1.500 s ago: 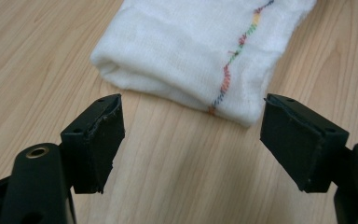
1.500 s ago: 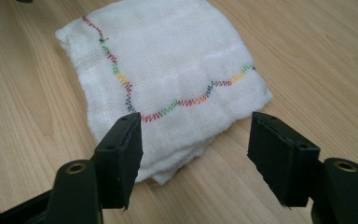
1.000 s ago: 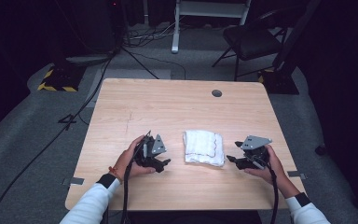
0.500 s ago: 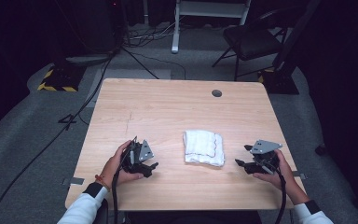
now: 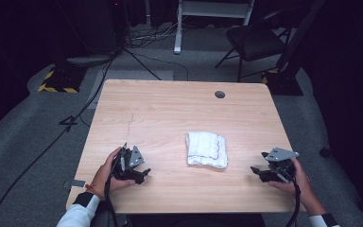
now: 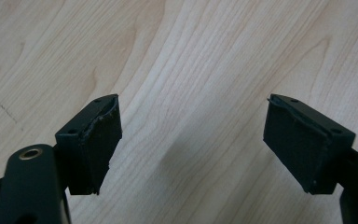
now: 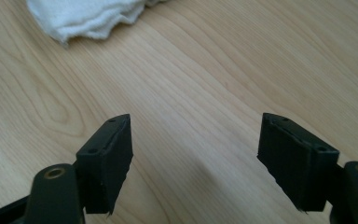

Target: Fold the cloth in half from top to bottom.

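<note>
Pale wood grain covered the table, and on it a folded white towel was laid flat, a little right of the middle and toward the near edge. A thin dark line of stitching could be seen along the towel's right side in the high view. The left gripper was held low over the near left part of the table, well apart from the towel, with the left hand wrapped around its body. Its jaws were seen standing apart in the left gripper view, with bare wood between them and nothing clamped. The right gripper was held near the near right corner of the table, also well apart from the towel, in the right hand. Its jaws had just been opening and were seen spread wide in the right gripper view, with only bare table between them. In that same view a corner of the towel was shown at the upper left, farther along the tabletop and not touched by either jaw. A grey three-cornered plate was carried on top of the right gripper, and a small round grommet was set into the far part of the table.
</note>
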A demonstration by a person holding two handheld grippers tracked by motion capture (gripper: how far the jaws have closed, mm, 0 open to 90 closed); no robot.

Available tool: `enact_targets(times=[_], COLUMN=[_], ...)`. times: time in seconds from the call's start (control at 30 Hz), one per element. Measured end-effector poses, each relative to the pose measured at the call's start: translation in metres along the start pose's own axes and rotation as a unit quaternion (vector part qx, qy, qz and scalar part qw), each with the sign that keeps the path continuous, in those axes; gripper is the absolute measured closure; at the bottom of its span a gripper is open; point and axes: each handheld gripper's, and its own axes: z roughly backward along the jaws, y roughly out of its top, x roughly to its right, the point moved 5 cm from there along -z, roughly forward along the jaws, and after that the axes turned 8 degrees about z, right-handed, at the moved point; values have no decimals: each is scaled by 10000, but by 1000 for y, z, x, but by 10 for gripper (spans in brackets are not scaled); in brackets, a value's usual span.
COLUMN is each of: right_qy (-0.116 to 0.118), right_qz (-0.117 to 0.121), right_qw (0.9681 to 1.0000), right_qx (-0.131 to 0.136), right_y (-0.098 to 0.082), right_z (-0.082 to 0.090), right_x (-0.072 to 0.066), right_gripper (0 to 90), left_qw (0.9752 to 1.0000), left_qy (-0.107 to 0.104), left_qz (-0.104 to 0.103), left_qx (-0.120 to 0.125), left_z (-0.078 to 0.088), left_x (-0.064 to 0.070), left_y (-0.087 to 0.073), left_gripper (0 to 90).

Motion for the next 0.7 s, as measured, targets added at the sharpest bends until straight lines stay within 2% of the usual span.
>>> enact_targets(times=[0.17, 0.3, 0.37, 0.47, 0.57, 0.7], right_qy=[-78, -143, -192, -199, -213, -300], right_qz=[-301, -624, -738, -1001, -1337, -1588], right_qw=[9995, 9979, 9971, 9948, 9907, 9866], right_qx=[29, 34, 25, 42, 164, 225], right_y=[-21, -39, -46, -59, -68, -76], right_z=[7, 11, 13, 12, 14, 17], right_x=[6, 13, 16, 18, 22, 26], right_gripper=[267, 267, 267, 260, 262, 246], left_qw=[9997, 9988, 9980, 9973, 9962, 9931], left_qy=[-24, -44, -107, -95, -176, -255], left_qz=[251, 472, 612, 719, 848, 1137], left_qx=[-65, -129, -81, -63, -1, 108], left_z=[-1, -1, 1, 4, 6, 10], left_x=[-9, -17, -21, -25, -30, -38], left_y=[-11, -22, -27, -32, -39, -49], left_gripper=[194, 193, 188, 186, 184, 180])
